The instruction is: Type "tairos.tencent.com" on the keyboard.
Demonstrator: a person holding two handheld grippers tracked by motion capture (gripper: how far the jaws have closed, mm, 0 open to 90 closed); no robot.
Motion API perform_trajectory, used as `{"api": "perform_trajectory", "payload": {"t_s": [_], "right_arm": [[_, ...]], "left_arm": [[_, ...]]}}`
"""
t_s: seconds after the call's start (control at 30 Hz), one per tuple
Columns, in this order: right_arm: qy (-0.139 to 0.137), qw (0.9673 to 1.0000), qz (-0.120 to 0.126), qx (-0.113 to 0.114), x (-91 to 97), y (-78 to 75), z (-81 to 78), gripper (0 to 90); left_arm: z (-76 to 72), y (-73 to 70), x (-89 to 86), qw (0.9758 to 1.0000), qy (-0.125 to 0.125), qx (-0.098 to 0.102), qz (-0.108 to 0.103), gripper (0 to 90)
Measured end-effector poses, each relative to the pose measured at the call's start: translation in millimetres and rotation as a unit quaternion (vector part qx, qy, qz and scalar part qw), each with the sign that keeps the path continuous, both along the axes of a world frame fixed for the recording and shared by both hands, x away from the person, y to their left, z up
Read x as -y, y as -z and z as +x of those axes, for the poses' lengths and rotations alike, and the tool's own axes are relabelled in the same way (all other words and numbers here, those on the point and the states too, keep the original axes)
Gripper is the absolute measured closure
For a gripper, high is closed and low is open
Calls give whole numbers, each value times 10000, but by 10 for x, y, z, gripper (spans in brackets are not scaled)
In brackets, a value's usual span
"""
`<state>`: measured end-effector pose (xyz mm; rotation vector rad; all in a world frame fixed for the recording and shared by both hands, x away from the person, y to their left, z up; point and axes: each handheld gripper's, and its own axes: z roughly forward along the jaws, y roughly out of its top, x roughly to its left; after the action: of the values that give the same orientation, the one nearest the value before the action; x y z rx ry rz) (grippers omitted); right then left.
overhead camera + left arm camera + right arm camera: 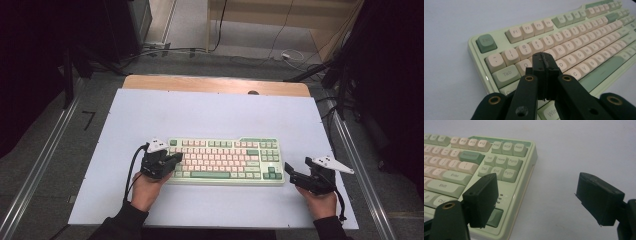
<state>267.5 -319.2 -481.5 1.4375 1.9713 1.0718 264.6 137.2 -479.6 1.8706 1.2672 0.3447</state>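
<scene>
Left gripper view, item one: my left gripper (544,62), fingers pressed flat together with nothing between them, their joined tip hovering over the keyboard (564,50) at the letter rows, around Q, W and the keys just below. I cannot tell whether the tip touches a key. Beyond the tip: number row, F-keys, green Esc key (486,43) off to the fingers' left.

Item two, right gripper view: my right gripper (541,200), fingers wide, holding nothing. One finger overhangs the keyboard's near corner by the arrow keys; the other stands over bare counter (574,150), well apart from the case. Beyond them: the Ins/Home/PgUp block.

Item three, high view: keyboard lying flat between both grippers, on the white sheet covering the counter.

Risks, as I judge them:
- The joined tip is wider than one keycap; coming down off-centre would press two keys.
- A slanted push could slide the keyboard, since nothing steadies it.
- The right finger over the corner could bump the arrow keys if that hand dips.
</scene>
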Motion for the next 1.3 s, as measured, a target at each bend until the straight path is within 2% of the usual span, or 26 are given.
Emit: {"api": "perform_trajectory", "payload": {"t_s": [0.4,0.93,1.03,1.1,1.13,1.17,1.2,1.23,1.27,1.3], "right_arm": [[-18,10000,4,4,-1,0,-1,162],[-14,10000,0,-3,-3,2,0,162],[-12,10000,-4,-7,-4,4,1,162],[-13,10000,-5,-20,-8,2,-2,162],[-13,10000,-5,-20,-8,2,-2,162],[-18,10000,-1,-8,-7,1,-4,162],[-23,10000,-2,9,0,0,-4,162],[-23,10000,-2,9,0,0,-4,162],[-4,10000,4,0,7,-1,-4,162],[-3,10000,3,2,9,0,-3,162]], "left_arm": [[18,53,46,9999,2,-46,138,900],[29,77,62,9998,-2,-85,158,900],[37,96,74,9996,2,-130,238,900],[37,100,72,9998,2,-118,183,900],[31,92,67,9998,15,-98,147,874],[22,73,54,10000,33,-53,22,874],[11,48,38,10000,15,-19,-64,690],[-1,21,18,9999,-32,57,-138,690],[-11,-6,-6,9996,-42,130,-233,548],[-23,-43,-56,9988,-158,281,-372,470]]}}
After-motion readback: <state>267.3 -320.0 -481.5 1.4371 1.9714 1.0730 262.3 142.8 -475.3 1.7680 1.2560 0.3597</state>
